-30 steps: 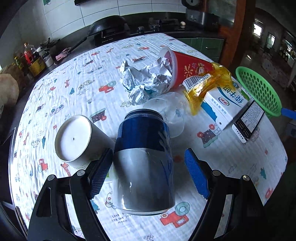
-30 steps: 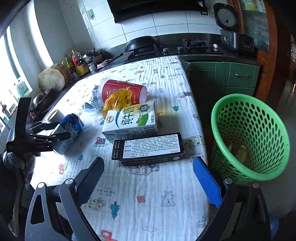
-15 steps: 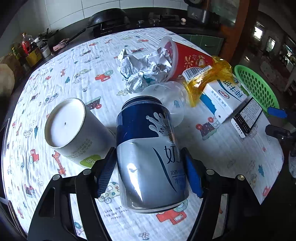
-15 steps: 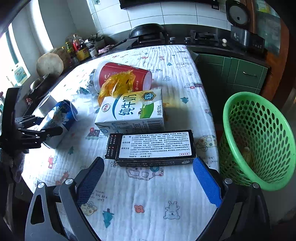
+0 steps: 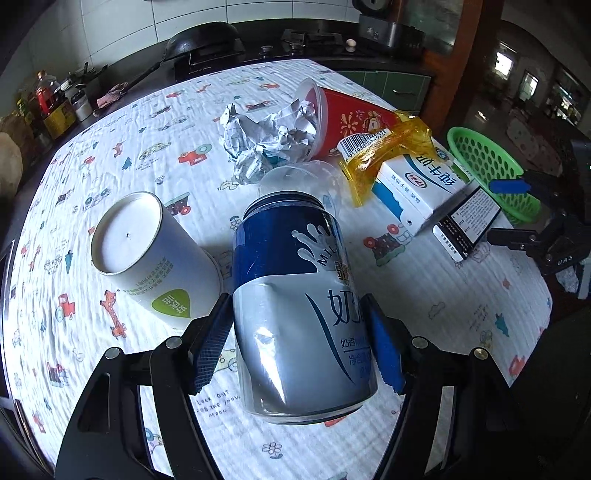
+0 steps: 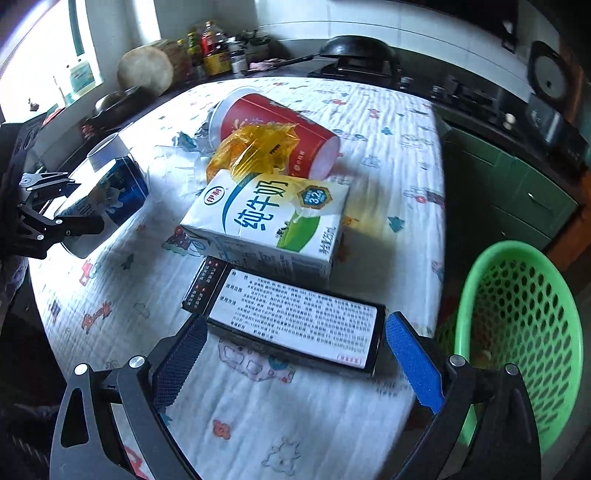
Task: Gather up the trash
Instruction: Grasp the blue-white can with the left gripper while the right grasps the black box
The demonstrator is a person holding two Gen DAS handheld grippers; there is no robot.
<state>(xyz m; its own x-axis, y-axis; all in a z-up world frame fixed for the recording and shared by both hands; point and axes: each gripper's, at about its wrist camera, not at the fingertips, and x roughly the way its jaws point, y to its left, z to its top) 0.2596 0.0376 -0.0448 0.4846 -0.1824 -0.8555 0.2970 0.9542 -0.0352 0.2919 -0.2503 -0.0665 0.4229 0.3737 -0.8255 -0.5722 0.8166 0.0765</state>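
Left gripper [image 5: 297, 347] clamped on dented blue-and-silver can [image 5: 295, 306]; right gripper [image 6: 291, 363] spread wide around black box [image 6: 291, 325] near table's [image 6: 388, 110] basket-side edge.

White tiled walls [image 5: 192, 22] are seen behind a dark countertop [image 6: 480, 107] carrying a black wok [image 5: 201, 38], a gas hob [image 5: 306, 37] and bottles [image 6: 207, 48]. Green cabinet doors [image 6: 517, 184] are fitted below. Strong daylight is admitted by a window [image 6: 33, 51] at one side; the table is covered by a printed cloth [image 5: 110, 155].
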